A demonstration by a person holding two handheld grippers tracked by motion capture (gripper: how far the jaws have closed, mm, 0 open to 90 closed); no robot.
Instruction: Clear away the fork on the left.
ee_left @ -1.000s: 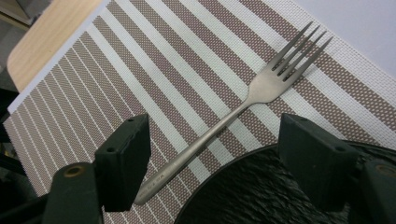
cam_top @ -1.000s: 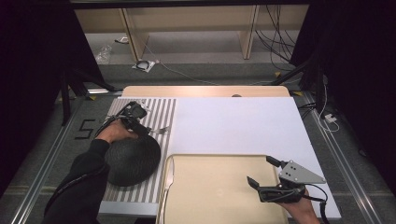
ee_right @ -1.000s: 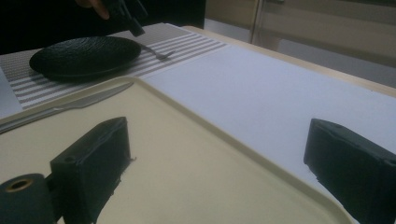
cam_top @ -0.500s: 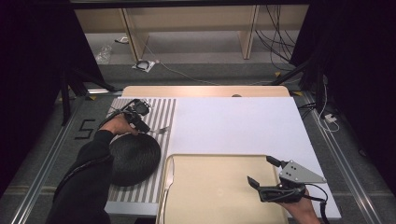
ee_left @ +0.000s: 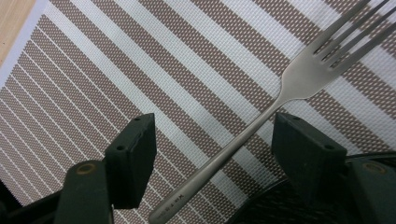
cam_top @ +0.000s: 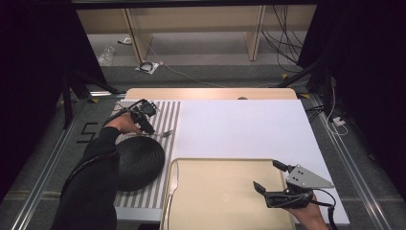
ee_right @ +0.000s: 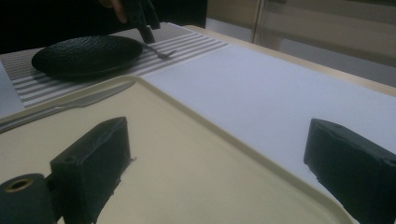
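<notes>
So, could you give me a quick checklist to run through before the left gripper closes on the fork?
1. Fork handle between the jaws of the left gripper: ok, it crosses the gap at a slant.
2. Pads off the handle: ok, jaws have just been closing but a gap shows on both sides.
3. Fork lies flat on the striped mat: ok.
4. Plate clear of the jaws: not ok, its rim sits right by one jaw.
5. Right gripper out of the way: ok, open over the tray.
6. Knife out of the way: ok, at the tray's left rim.
</notes>
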